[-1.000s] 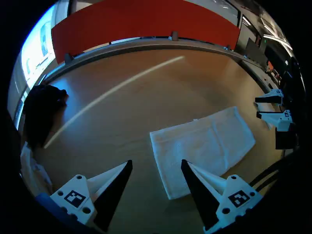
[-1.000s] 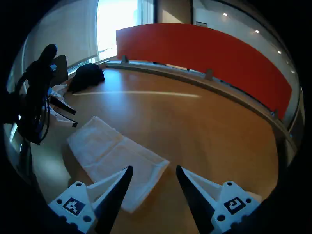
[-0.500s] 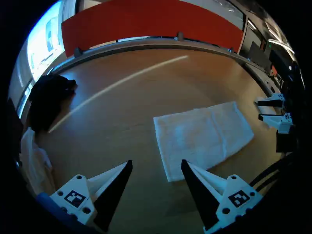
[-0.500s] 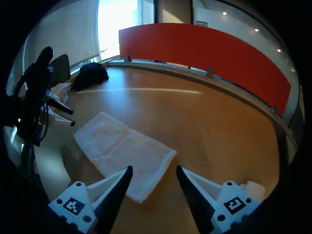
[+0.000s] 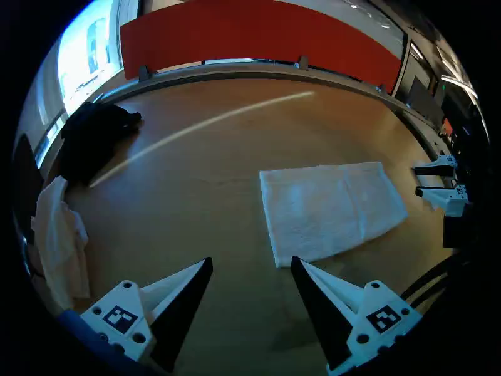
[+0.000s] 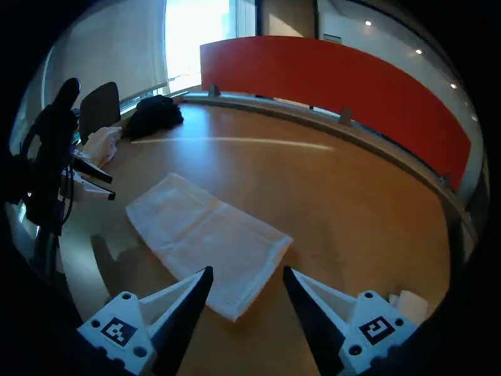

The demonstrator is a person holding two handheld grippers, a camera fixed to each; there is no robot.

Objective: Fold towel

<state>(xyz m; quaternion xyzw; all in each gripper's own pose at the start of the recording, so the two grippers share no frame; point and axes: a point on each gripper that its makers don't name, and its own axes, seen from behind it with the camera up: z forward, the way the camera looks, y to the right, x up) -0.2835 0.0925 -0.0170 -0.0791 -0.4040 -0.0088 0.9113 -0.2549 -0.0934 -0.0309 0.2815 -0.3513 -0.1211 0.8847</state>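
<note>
A white towel (image 5: 329,205) lies flat on the wooden table (image 5: 206,169), folded into a rectangle. My left gripper (image 5: 250,276) stands open just short of its near left corner, nothing between the fingers. In the right gripper view the same towel (image 6: 206,238) stretches from left to the middle, and my right gripper (image 6: 245,282) hangs open above its near end. The right gripper (image 5: 441,182) appears far off at the right edge of the left gripper view. At the left edge of the right gripper view is the left gripper (image 6: 91,178), held by a dark hand.
A red partition (image 5: 263,37) runs along the table's far edge. A black bag (image 5: 94,138) sits at the far left and a white cloth (image 5: 59,244) lies nearer. A small white thing (image 6: 410,305) rests by the right finger. A dark chair (image 6: 100,106) stands beyond.
Both grippers have drawn back and turned a little, so the towel sits farther ahead of the fingers. The white cloth at the left has come into view. Both stay open.
</note>
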